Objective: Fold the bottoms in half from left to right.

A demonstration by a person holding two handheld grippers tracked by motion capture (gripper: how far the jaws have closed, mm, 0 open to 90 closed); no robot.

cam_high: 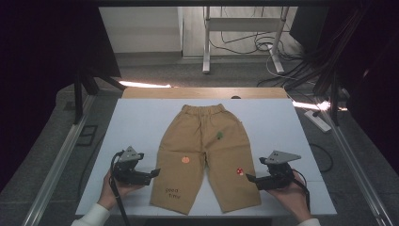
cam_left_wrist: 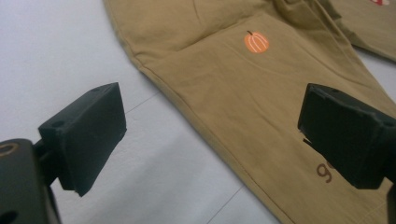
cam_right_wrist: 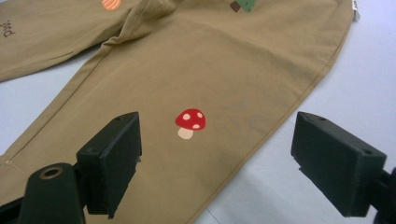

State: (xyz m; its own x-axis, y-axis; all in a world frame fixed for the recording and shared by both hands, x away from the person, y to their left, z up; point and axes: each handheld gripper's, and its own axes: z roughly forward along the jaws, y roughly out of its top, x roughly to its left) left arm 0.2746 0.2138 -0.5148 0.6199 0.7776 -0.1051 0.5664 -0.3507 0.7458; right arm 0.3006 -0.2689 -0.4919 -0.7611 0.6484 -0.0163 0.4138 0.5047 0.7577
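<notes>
Trousers (cam_high: 205, 155): tan, lying flat mid-desk (cam_high: 136, 122), waistband toward the far edge, cuffs nearing the near edge. Left gripper (cam_high: 154, 172): we are holding it at the left leg's outer seam, jaws spread wide, gripping nothing. Right gripper (cam_high: 250, 178): we are holding it at the right leg's outer edge, beside the mushroom (cam_right_wrist: 190, 122), jaws wide, empty.

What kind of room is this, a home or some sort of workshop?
Most likely a lab or test workshop, not a home. A white table stands in a dark metal frame, loose cables trail over the floor behind it, and a person holds two grippers beside tan trousers.
</notes>
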